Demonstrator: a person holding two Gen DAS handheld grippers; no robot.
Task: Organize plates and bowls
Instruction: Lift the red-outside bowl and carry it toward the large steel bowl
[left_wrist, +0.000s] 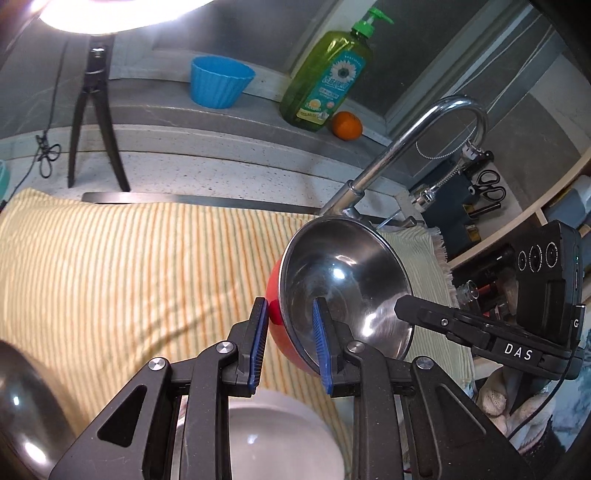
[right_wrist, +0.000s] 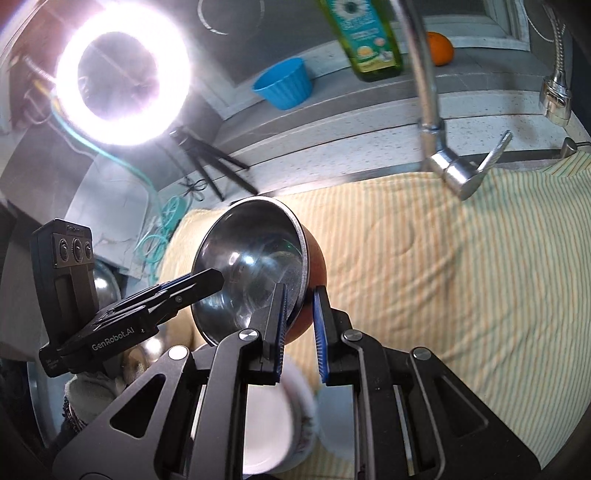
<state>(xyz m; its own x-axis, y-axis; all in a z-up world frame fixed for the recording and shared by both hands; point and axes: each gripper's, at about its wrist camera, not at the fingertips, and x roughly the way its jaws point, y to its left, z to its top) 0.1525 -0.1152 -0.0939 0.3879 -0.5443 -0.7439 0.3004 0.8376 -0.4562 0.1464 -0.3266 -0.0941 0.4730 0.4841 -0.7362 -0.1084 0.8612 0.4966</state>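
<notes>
We have the red bowl with the steel lining (left_wrist: 343, 291) gripped between our two tools and held in the air above the striped cloth (left_wrist: 129, 266) that covers the desk. The left tool (left_wrist: 290, 347) is closed down on the bowl's rim at about 7 o'clock in its own view, one blue pad on the red outer wall and the other inside on the steel. The right tool (right_wrist: 297, 328) pinches the opposite rim the same way, nearly shut, with only the thin wall between its pads. In the left view the right tool reaches in from 3 o'clock; in the right view the left tool (right_wrist: 207, 282) comes in from 9 o'clock.

The bowl is tilted, its mouth facing back toward us, and it is empty. Both hands are equally near, since both hold it.

What matters for the coming move, we judge, is what lies beneath: a white bowl (left_wrist: 280, 435) sits at 6 o'clock directly under the left tool, also empty as far as we can see, and shows below the right tool (right_wrist: 273, 421) too. A steel bowl (left_wrist: 26, 413) lies at 8 o'clock in the left view. If we are to nest the red bowl, it must first be levelled.
</notes>
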